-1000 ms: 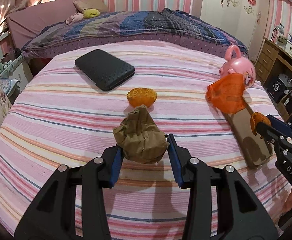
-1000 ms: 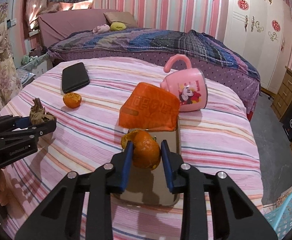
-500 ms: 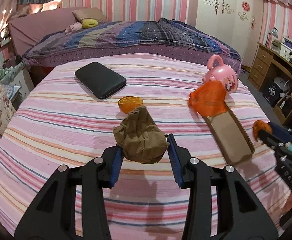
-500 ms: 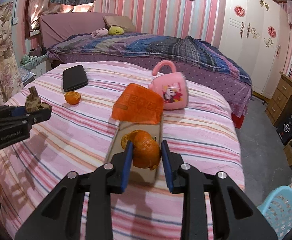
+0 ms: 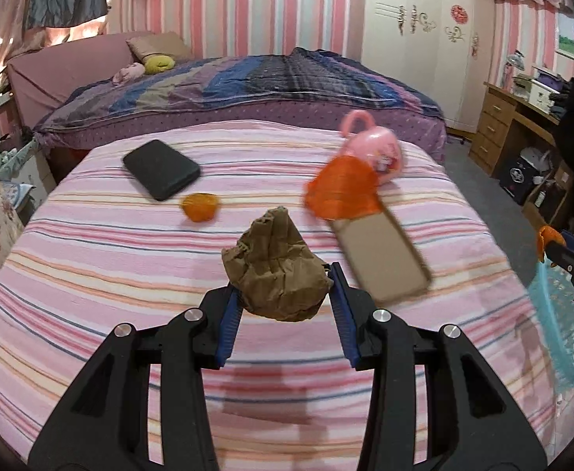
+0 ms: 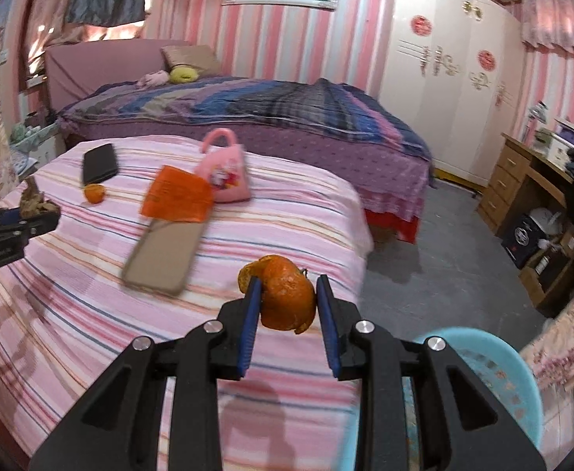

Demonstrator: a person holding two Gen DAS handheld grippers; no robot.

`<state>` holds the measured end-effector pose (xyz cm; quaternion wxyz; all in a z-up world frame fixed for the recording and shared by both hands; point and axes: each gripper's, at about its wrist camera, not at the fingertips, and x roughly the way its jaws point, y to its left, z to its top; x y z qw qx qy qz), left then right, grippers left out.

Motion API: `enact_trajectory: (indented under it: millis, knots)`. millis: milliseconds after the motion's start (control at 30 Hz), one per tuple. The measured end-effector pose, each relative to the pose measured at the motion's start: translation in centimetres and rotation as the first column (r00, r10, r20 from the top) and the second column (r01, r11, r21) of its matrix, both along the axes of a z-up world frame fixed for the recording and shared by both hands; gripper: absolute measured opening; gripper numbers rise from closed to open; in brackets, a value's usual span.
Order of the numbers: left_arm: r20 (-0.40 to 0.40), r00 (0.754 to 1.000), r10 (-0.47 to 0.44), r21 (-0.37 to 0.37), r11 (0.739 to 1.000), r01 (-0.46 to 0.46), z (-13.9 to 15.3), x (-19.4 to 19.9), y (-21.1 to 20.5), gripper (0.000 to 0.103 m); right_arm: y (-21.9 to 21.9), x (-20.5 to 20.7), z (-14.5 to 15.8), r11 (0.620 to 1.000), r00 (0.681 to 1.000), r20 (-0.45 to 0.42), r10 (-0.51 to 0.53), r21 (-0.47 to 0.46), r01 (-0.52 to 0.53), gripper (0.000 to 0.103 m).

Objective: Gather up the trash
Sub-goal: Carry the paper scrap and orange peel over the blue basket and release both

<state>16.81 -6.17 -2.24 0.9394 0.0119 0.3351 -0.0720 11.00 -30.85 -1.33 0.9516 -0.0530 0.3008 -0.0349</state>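
Clamped between the blue pads of the left gripper (image 5: 285,286), a crumpled brown paper wad (image 5: 277,272) is held clear above the striped bed (image 5: 90,274), over its near middle. An orange peel (image 6: 285,294) is pinched in the right gripper (image 6: 287,300), which is seen past the bed's right edge, just above a light-blue basket (image 6: 494,369) on the floor. Another peel (image 5: 199,206) is left lying on the bed toward its far left, just beside a black case (image 5: 161,168). Toward the far right corner a pink mug (image 5: 377,149) is seen tipped on its side, touched by an orange bag (image 5: 341,190) whose edge overlaps a flat brown card (image 5: 383,255); the card is laid at a slant toward the right edge
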Motion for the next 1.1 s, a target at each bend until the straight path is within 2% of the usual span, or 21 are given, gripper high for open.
enact_trajectory:
  millis: [267, 533, 800, 967, 1100]
  knots:
    - [0.025, 0.997, -0.075, -0.027, 0.997, 0.076, 0.3, -2.7, -6.4, 0.041, -7.1, -3.5, 0.1, 0.993, 0.993, 0.015, -0.12, 0.022, 0.12, 0.029]
    - [0.04, 0.984, -0.176, -0.043, 0.983, 0.178, 0.3, -4.3, -13.8, 0.041, -14.0, -5.9, -1.1, 0.976, 0.976, -0.011, -0.217, 0.008, 0.217, 0.029]
    - [0.041, 0.953, -0.301, -0.045, 0.952, 0.303, -0.5, -5.8, -21.5, 0.041, -18.2, -7.4, -2.1, 0.96, 0.961, -0.012, -0.277, 0.028, 0.278, 0.029]
    - [0.04, 0.931, -0.364, -0.065, 0.928, 0.366, -0.4, -6.7, -26.0, 0.041, -20.3, -8.6, -2.2, 0.946, 0.949, -0.002, -0.315, 0.079, 0.314, 0.029]
    - [0.037, 0.913, -0.407, -0.046, 0.912, 0.409, -0.7, -7.1, -28.8, 0.042, -21.1, -8.7, -2.4, 0.943, 0.946, 0.002, -0.324, 0.084, 0.323, 0.029]
